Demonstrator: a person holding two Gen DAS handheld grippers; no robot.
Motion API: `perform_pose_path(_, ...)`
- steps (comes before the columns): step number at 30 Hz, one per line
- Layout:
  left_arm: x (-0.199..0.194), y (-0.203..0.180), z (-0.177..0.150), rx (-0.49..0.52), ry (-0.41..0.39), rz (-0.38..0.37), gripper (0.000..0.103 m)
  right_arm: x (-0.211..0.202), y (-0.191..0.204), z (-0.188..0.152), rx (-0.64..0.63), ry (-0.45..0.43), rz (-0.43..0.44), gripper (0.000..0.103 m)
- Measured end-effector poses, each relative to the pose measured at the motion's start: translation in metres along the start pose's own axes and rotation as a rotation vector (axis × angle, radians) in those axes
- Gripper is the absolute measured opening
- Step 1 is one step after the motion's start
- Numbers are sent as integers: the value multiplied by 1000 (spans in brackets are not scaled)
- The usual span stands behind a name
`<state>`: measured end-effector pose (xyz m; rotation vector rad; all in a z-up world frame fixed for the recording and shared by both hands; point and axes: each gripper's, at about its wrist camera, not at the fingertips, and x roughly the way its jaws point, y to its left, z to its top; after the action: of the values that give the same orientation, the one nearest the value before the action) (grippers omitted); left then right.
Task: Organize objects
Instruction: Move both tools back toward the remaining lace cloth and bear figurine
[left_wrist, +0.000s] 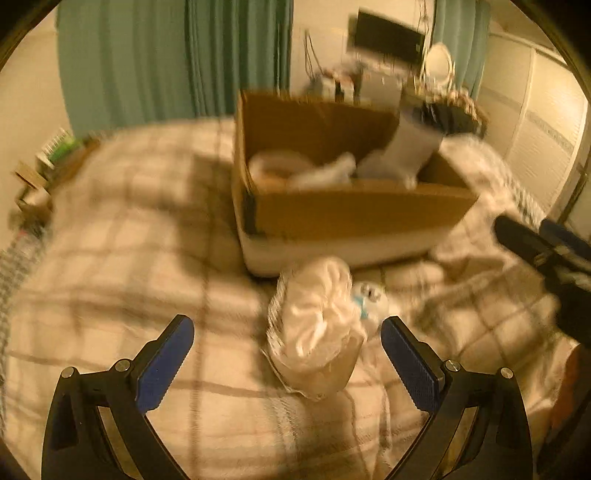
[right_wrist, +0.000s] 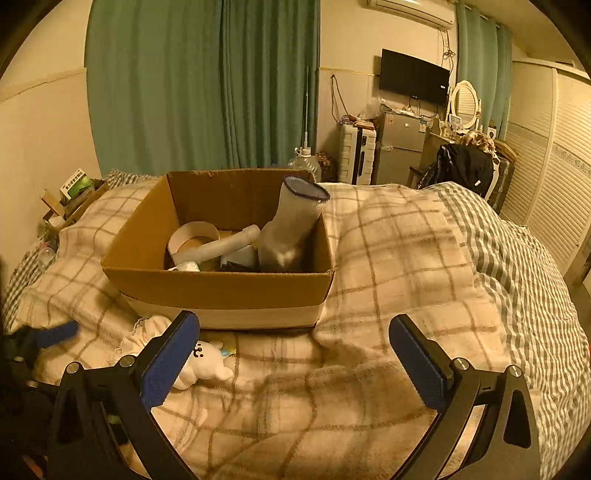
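An open cardboard box (right_wrist: 221, 291) stands on the bed and shows in the left wrist view too (left_wrist: 354, 214). Inside it are a tall grey container (right_wrist: 291, 229), a white tube (right_wrist: 221, 247) and a tape roll (right_wrist: 192, 236). A white crumpled cloth bundle (left_wrist: 317, 325) lies on the blanket in front of the box, with a small white plush toy (left_wrist: 369, 299) beside it; the toy also shows in the right wrist view (right_wrist: 207, 362). My left gripper (left_wrist: 288, 362) is open, just before the bundle. My right gripper (right_wrist: 295, 358) is open and empty over the blanket.
A plaid blanket (right_wrist: 406, 258) covers the bed, with a striped quilt (right_wrist: 524, 266) on the right. Green curtains (right_wrist: 203, 85), a fridge (right_wrist: 399, 147), a TV (right_wrist: 413, 77) and a chair with dark clothes (right_wrist: 465, 166) stand beyond. Cluttered shelf (right_wrist: 74, 192) at left.
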<state>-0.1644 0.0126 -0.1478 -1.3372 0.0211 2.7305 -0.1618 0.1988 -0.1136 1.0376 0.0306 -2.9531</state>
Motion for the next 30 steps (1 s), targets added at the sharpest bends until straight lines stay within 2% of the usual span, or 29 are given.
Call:
perform_pose_path(1,9,0,-1,-5,27,2,103,1,0,-1,0,6,1,103)
perform_pose_path(2,15,1,-1,-11,49,-3,97,3,1,-2,-2,13,3,103)
perform_pose_path(4,22,3,0,-28,77,-38,75,6,3,-4,-5,23,12,103)
perform_pose_path(6,27,6,0,-44,107,-107,23,7,5,-5,-9,27,18,102)
perform_pose_path(7,29,7,-2,-51,121,-120,18,8,5,-5,-11,30,19,102)
perform_pose_path(11,13,12,-1,-81,73,-110,14,10,8,-7,-18,37,31,102)
perform_pose_path(15,-19,24,5,-115,-9,-65,13,13,13,-10,-34,50,51,103)
perform_pose_path(18,-36,39,11,-135,-41,-25,13,19,24,-13,-63,82,96,103)
perform_pose_path(21,-41,47,14,-114,-46,18,14,36,45,-18,-118,148,146,103)
perform_pose_path(23,-40,53,14,-120,-36,15,14,51,63,-22,-162,201,175,103)
perform_pose_path(27,-34,58,13,-125,-24,21,13,84,88,-29,-234,294,182,102)
perform_pose_path(30,-26,62,12,-140,-9,28,13,101,90,-30,-214,336,184,102)
